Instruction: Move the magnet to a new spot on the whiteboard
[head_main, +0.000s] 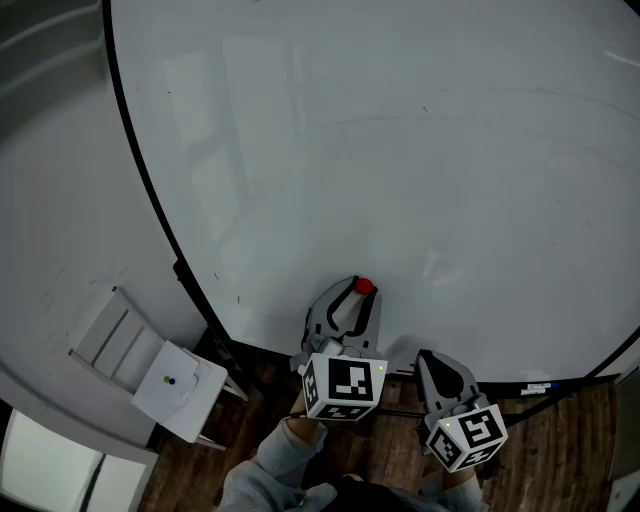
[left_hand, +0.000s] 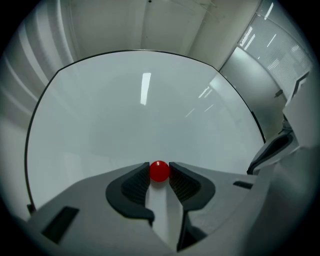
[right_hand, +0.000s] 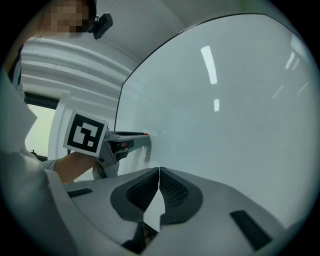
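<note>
A small round red magnet (left_hand: 159, 171) sits between the pads of my left gripper (left_hand: 159, 172), which is shut on it close to the whiteboard (left_hand: 140, 120). In the head view the same magnet (head_main: 364, 286) shows at the tip of the left gripper (head_main: 362, 291), low on the whiteboard (head_main: 400, 150). My right gripper (right_hand: 159, 172) is shut with nothing between its pads; it hangs lower right in the head view (head_main: 425, 358), off the board's bottom edge. From the right gripper view the left gripper (right_hand: 135, 140) reaches toward the board.
A white folding step stool (head_main: 150, 365) stands at the lower left by the board's black frame (head_main: 150, 200). A marker tray with pens (head_main: 535, 386) runs under the board at the right. Wooden floor (head_main: 590, 430) lies below.
</note>
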